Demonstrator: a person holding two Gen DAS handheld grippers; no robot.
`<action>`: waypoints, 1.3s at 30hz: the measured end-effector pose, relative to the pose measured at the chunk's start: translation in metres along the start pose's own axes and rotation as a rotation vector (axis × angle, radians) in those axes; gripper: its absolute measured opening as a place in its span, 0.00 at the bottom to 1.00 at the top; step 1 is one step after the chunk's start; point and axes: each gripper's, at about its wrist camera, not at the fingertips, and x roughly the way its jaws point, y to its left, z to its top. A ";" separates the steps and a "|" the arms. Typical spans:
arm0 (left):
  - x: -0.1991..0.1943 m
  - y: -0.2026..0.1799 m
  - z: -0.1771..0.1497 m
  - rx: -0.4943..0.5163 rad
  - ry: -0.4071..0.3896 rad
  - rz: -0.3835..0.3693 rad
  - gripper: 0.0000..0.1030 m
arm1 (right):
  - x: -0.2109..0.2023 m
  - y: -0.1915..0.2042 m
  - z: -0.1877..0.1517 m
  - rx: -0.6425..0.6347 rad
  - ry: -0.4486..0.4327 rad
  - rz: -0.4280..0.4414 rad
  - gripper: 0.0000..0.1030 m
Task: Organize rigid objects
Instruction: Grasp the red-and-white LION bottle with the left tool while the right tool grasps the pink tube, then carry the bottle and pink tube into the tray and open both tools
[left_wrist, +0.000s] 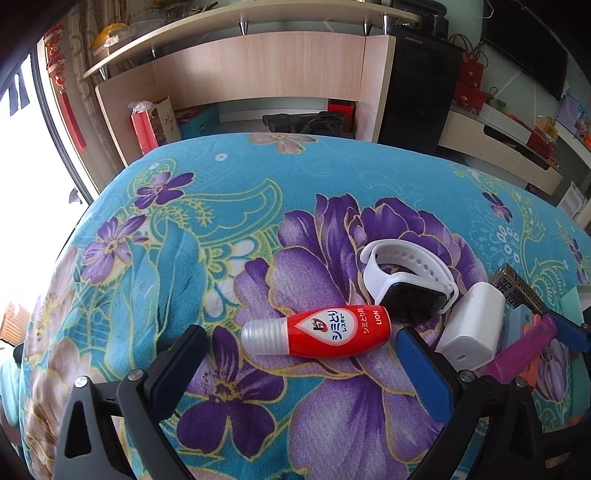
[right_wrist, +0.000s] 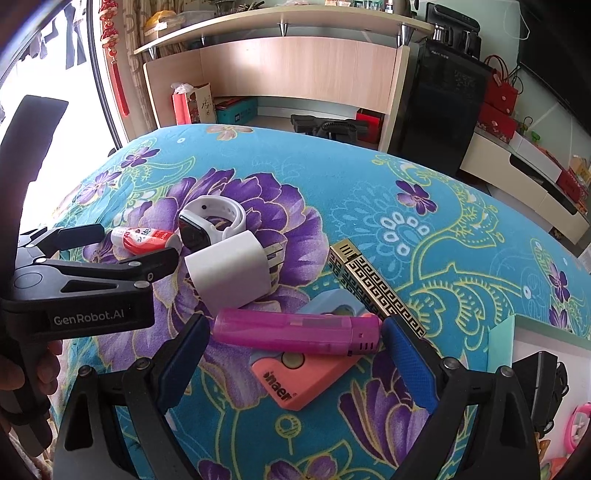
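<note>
I see pink lighter (right_wrist: 297, 330) lying between my right gripper (right_wrist: 293, 354) fingers, spread, gripping nothing | lighter rests on peach case (right_wrist: 295, 384) | red bottle (left_wrist: 317, 330) on tabletop (left_wrist: 221, 229) just ahead of left gripper (left_wrist: 295, 354), fingers released | green tray (right_wrist: 500, 341) at right, contents unclear | white charger (right_wrist: 231, 271), watch (right_wrist: 210, 221), gold box (right_wrist: 373, 284) clustered near.

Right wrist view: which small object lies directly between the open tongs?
The pink lighter, lying crosswise atop the salmon case; the white charger sits farther off.
</note>
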 end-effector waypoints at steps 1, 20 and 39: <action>0.000 0.000 0.000 -0.001 0.000 0.002 1.00 | 0.000 0.000 0.000 0.000 -0.001 0.000 0.92; -0.002 -0.004 0.000 -0.008 0.000 0.011 0.78 | -0.005 -0.010 -0.003 0.034 -0.012 0.015 0.80; -0.120 -0.078 -0.035 -0.003 -0.119 0.001 0.78 | -0.095 -0.053 -0.037 0.139 -0.086 -0.010 0.80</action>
